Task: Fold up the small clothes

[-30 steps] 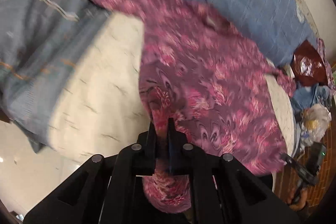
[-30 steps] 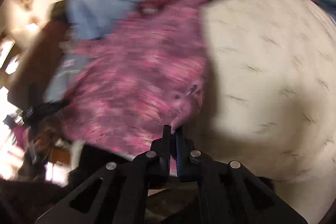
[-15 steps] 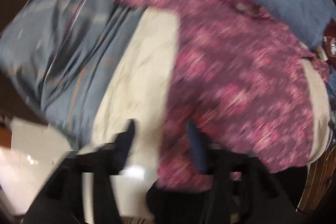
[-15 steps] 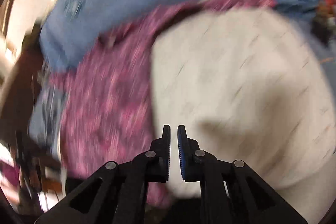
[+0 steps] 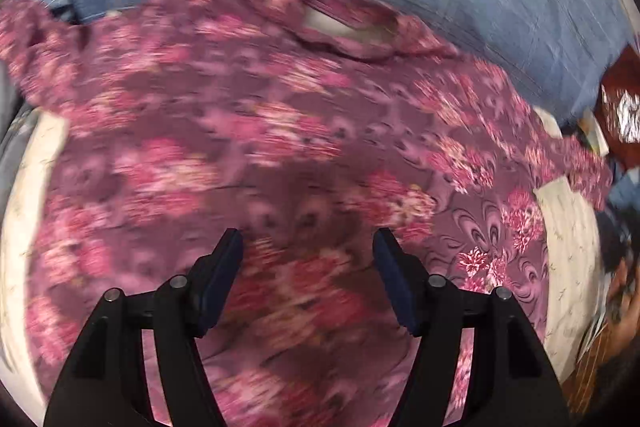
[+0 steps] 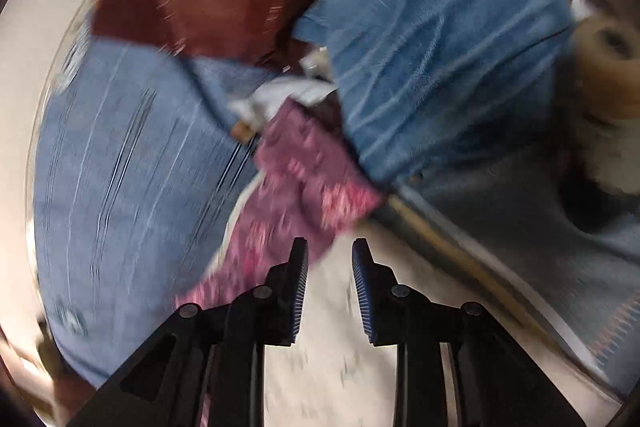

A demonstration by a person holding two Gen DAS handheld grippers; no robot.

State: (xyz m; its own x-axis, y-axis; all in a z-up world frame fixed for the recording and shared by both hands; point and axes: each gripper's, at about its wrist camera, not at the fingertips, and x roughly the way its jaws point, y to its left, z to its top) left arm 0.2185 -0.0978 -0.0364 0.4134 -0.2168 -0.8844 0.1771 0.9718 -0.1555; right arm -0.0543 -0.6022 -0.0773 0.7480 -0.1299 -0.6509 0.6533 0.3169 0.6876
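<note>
Your left hand-held gripper (image 5: pixel 306 247) and right hand-held gripper (image 6: pixel 330 259) are opening, both empty; smooth the shirt (image 5: pixel 280 131) flat, then pinch its sleeve (image 6: pixel 316 171).

Both grippers opening, nothing held

The left gripper (image 5: pixel 306 243) tilted steeply down, fingers (image 5: pixel 224 267) spread wide and parting; the right gripper (image 6: pixel 330 253) showed a narrower, widening gap.

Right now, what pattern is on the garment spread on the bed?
The garment is purple with a pink floral print, seen best in the left wrist view.
</note>
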